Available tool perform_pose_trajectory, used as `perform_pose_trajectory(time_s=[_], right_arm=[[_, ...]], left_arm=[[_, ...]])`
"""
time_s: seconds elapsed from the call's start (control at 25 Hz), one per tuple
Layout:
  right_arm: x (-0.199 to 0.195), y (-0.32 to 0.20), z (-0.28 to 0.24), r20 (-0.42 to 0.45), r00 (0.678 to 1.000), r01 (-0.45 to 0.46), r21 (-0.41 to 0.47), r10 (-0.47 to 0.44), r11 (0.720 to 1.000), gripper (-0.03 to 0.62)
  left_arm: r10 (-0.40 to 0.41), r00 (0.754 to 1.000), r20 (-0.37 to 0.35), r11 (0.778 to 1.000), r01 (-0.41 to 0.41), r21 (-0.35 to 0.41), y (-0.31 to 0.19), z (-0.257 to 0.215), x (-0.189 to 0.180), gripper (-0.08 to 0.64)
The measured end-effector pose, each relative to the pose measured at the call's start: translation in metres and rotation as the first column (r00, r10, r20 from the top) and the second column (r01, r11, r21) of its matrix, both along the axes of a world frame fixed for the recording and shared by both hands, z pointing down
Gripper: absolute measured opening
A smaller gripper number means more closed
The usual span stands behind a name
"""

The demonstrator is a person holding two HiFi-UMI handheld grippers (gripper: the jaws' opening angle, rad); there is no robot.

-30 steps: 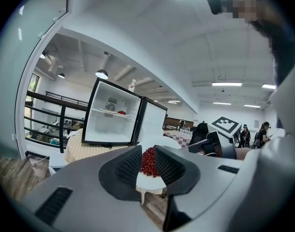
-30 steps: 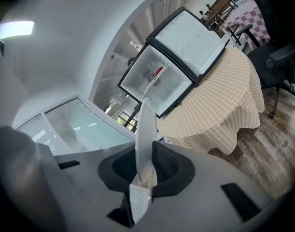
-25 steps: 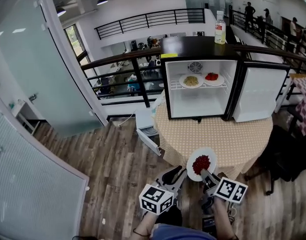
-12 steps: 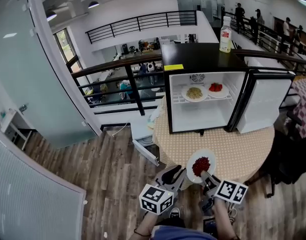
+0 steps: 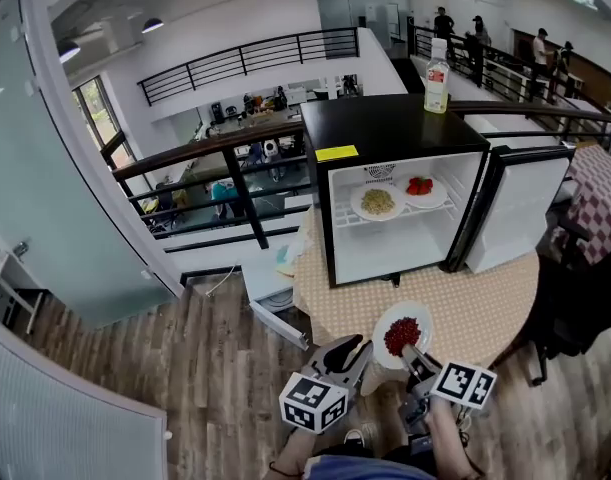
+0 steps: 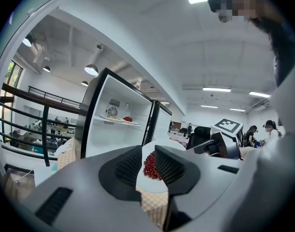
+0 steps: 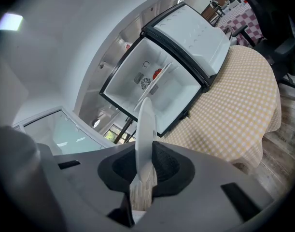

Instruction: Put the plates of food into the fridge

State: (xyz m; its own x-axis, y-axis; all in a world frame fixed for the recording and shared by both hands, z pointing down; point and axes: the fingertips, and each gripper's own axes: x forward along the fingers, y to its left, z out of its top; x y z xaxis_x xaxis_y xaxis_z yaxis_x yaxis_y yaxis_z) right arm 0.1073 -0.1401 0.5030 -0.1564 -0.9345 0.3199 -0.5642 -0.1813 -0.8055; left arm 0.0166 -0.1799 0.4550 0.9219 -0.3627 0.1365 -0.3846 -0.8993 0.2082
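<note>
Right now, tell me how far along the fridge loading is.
Done: a noodle plate and a plate of red pieces sit on the shelf of the open mini fridge. In hand: the right claw is clamped on the rim of a third plate, short of the fridge. Left: set it inside.

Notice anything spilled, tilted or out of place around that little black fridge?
Nothing stands out. The black mini fridge stands open with two white plates flat on its shelf, and the white plate of red food looks level in the right gripper.
</note>
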Motion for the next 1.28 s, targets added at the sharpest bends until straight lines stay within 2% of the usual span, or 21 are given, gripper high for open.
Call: perform_pose_trajectory(time_s=[0.24, 0.48, 0.6, 0.92, 1.28], right_arm=[[0.004, -0.003, 0.008, -0.028, 0.999, -0.02, -0.05, 0.019, 0.999, 0.064], [0.006, -0.006, 0.007, 0.031, 0.999, -0.031, -0.038, 0.032, 0.999, 0.064], [0.017, -0.009, 0.006, 0.019, 0.999, -0.038, -0.045, 0.039, 0.998, 0.064], [0.055, -0.043, -0.011, 0.018, 0.999, -0.038, -0.006, 0.038, 0.999, 0.064], [0.1, -0.11, -0.051, 0.024, 1.0, 0.016, 0.072, -0.018, 0.997, 0.064]], left_arm=[[0.002, 1.0, -0.014, 1.0, -0.002, -0.031, -0.009, 0.007, -0.007, 0.078], [-0.015, 1.0, -0.005, 0.997, 0.015, -0.07, -0.011, 0.019, -0.011, 0.078], [-0.023, 1.0, -0.003, 0.997, 0.023, -0.071, -0.017, 0.019, -0.007, 0.078], [-0.044, 0.999, 0.002, 0.997, 0.044, -0.066, -0.041, 0.015, 0.015, 0.078], [-0.101, 0.995, -0.003, 0.993, 0.1, -0.06, -0.082, 0.007, 0.048, 0.078]])
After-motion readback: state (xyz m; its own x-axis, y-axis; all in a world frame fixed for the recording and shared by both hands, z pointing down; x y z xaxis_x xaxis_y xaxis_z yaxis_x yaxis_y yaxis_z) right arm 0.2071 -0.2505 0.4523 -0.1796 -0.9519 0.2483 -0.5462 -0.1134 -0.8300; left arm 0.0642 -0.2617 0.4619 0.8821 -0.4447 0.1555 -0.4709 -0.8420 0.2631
